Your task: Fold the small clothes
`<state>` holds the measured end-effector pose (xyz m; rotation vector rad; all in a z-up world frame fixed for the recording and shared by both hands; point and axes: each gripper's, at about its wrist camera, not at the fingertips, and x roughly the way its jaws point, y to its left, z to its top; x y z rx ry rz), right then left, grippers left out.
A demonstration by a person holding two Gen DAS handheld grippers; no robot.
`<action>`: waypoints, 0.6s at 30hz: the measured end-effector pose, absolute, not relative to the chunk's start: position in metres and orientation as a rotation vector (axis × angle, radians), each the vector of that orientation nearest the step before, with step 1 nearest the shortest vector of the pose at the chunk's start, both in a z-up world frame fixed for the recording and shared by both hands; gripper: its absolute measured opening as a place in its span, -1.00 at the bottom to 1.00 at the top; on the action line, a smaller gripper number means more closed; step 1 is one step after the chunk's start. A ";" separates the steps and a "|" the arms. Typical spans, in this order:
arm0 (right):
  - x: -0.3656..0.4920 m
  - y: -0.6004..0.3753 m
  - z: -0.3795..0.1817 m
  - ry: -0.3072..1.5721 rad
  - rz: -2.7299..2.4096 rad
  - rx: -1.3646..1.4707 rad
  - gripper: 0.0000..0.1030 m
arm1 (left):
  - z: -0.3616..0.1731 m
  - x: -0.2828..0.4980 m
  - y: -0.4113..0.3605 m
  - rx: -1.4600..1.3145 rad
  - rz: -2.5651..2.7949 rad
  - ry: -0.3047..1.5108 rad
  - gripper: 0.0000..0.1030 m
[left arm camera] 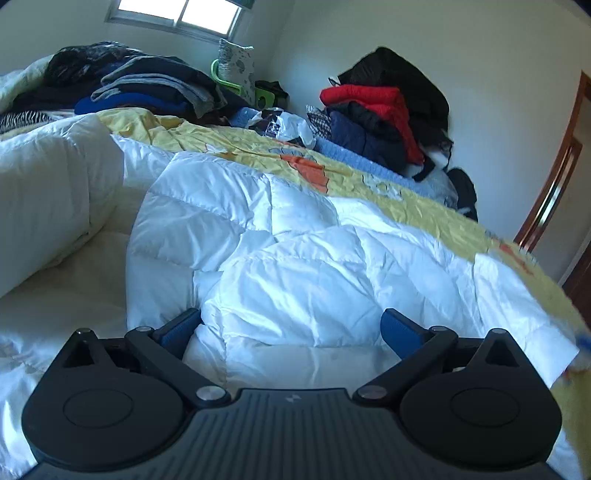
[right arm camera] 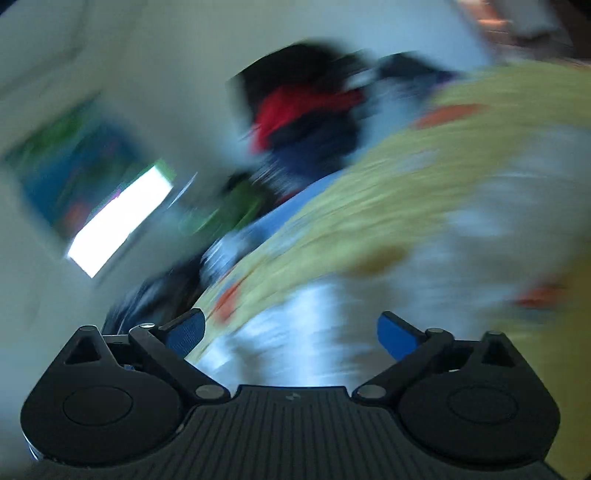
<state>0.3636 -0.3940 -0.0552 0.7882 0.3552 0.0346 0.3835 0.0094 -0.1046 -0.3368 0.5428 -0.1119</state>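
My left gripper (left arm camera: pixel 291 328) is open and empty, low over a white quilted duvet (left arm camera: pixel 295 251) on a bed. A stack of folded dark, grey and blue clothes (left arm camera: pixel 147 92) lies at the bed's far left. A pile of red, navy and black garments (left arm camera: pixel 380 118) sits at the far right by the wall. My right gripper (right arm camera: pixel 291 332) is open and empty; its view is heavily blurred, showing the yellow patterned sheet (right arm camera: pixel 369 206) and the red and dark pile (right arm camera: pixel 303 118).
A yellow sheet with orange prints (left arm camera: pixel 295 158) lies across the duvet. A rolled white pillow or duvet fold (left arm camera: pixel 48 192) is at the left. A window (left arm camera: pixel 181 14) is in the far wall, a wooden door (left arm camera: pixel 561 177) at the right.
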 end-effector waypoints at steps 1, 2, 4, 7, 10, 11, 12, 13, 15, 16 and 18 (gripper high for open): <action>0.354 -0.416 -0.062 0.351 -0.021 0.838 0.82 | -0.105 0.383 0.011 -0.352 -0.113 0.536 1.00; 0.346 -0.437 -0.069 0.342 -0.068 0.882 0.78 | -0.105 0.383 0.013 -0.367 -0.113 0.530 1.00; 0.337 -0.468 -0.080 0.319 -0.128 0.951 0.73 | -0.105 0.382 0.015 -0.384 -0.113 0.522 1.00; 0.335 -0.510 -0.101 0.308 -0.202 1.087 0.71 | -0.104 0.382 0.014 -0.391 -0.111 0.517 1.00; 0.346 -0.535 -0.121 0.281 -0.223 1.192 0.54 | -0.103 0.381 0.014 -0.388 -0.108 0.515 1.00; 0.354 -0.539 -0.121 0.281 -0.224 1.187 0.55 | -0.103 0.381 0.014 -0.388 -0.107 0.514 1.00; 0.361 -0.541 -0.121 0.278 -0.235 1.181 0.55 | -0.103 0.381 0.014 -0.387 -0.105 0.512 1.00; 0.367 -0.543 -0.121 0.266 -0.246 1.180 0.55 | -0.103 0.380 0.014 -0.387 -0.103 0.510 1.00; 0.378 -0.550 -0.123 0.248 -0.264 1.190 0.44 | -0.103 0.380 0.015 -0.386 -0.099 0.508 1.00; 0.383 -0.554 -0.126 0.242 -0.278 1.197 0.27 | -0.103 0.380 0.014 -0.386 -0.098 0.506 1.00; 0.393 -0.566 -0.130 0.247 -0.290 1.200 -0.01 | -0.103 0.379 0.015 -0.389 -0.098 0.505 1.00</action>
